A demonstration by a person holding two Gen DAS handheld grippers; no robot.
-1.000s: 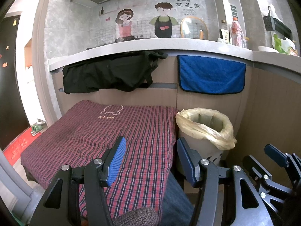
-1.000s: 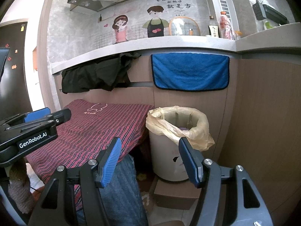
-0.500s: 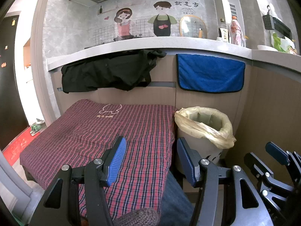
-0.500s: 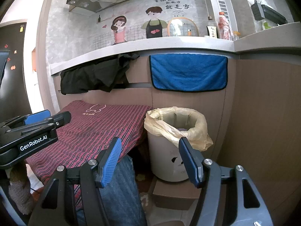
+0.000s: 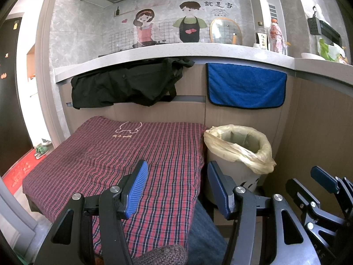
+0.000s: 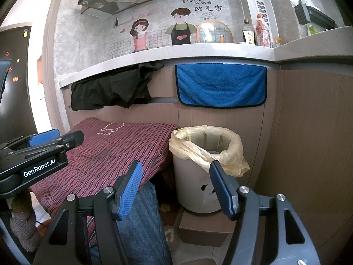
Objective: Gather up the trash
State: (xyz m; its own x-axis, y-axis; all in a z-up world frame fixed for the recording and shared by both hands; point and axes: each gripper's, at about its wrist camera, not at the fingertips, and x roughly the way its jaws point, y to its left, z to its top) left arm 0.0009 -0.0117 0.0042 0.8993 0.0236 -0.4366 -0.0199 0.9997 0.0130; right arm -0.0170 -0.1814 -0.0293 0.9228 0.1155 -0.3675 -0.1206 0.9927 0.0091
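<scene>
A white trash bin [image 5: 237,152] [image 6: 199,190] lined with a yellowish plastic bag stands on the floor beside a low table under a red plaid cloth [image 5: 123,154] [image 6: 103,152]. My left gripper [image 5: 176,184] hovers open over the cloth's near right edge, nothing between its blue pads. My right gripper [image 6: 174,187] is open too, held in front of the bin with its jaws empty. Something purplish lies deep in the bin, seen in the right wrist view. No loose trash shows on the cloth.
A black garment [image 5: 125,86] and a blue towel [image 5: 245,86] hang from the counter edge [image 5: 176,53] behind the table. Bottles [image 5: 275,35] stand on the counter. A person's jeans-clad leg [image 6: 141,225] is below the grippers. Wood panelling [image 6: 308,132] closes the right side.
</scene>
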